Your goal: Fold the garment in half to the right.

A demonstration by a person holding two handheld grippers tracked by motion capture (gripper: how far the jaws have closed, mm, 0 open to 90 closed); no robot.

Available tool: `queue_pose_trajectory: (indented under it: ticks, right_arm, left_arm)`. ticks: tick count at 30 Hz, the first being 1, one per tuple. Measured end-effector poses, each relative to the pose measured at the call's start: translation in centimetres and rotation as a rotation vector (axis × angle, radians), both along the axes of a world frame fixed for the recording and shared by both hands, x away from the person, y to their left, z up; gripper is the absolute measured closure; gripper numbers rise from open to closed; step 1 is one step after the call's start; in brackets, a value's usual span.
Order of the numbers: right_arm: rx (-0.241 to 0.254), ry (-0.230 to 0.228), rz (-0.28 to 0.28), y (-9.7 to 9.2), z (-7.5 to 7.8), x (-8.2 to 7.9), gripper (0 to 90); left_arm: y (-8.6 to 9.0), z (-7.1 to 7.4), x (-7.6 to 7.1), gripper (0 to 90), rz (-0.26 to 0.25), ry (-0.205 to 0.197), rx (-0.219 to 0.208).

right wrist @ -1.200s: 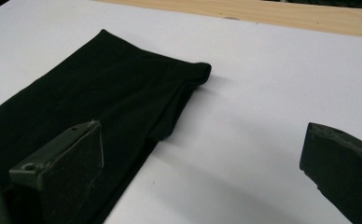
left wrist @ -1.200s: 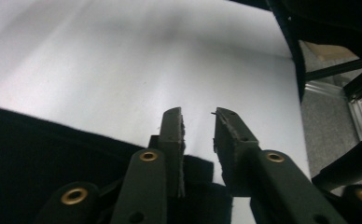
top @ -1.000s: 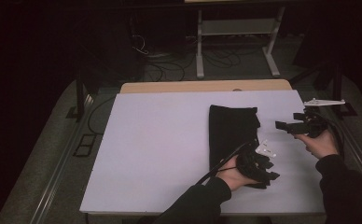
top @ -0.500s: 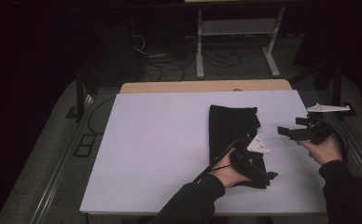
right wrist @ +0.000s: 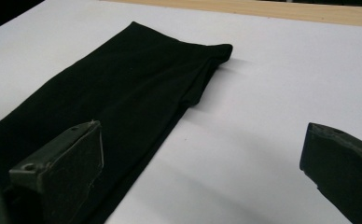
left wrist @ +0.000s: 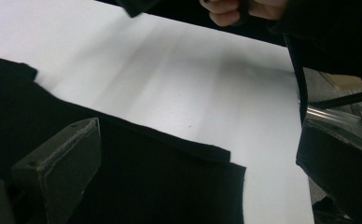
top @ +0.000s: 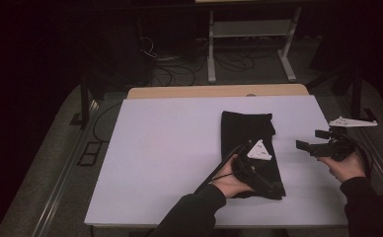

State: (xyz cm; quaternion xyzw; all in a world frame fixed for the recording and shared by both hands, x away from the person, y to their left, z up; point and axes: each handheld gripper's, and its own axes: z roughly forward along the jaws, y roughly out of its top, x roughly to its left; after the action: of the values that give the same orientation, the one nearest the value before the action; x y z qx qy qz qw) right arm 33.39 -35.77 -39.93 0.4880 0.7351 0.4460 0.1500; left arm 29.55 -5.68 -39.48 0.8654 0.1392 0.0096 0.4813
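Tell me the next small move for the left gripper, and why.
Probably lift the left gripper clear of the cloth. Its jaws have just been opening and stand wide over the near end with nothing pinched between them. The cloth lies folded in a flat strip on the table, and the right gripper is open, off to the side.

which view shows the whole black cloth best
The high view: the black cloth lies folded in a long strip on the white table, all edges visible. The right gripper view shows its far end; the left gripper view shows a near corner.
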Motion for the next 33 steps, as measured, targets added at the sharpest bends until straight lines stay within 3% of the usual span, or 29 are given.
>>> queue_pose_trajectory:
  ticks: [33]
  right_arm:
    - [-0.034, -0.014, 0.034, 0.9, -0.5, -3.3, 0.0]
  left_arm:
    - [7.8, 0.6, 0.7, 0.0, 0.150, -0.035, -0.041]
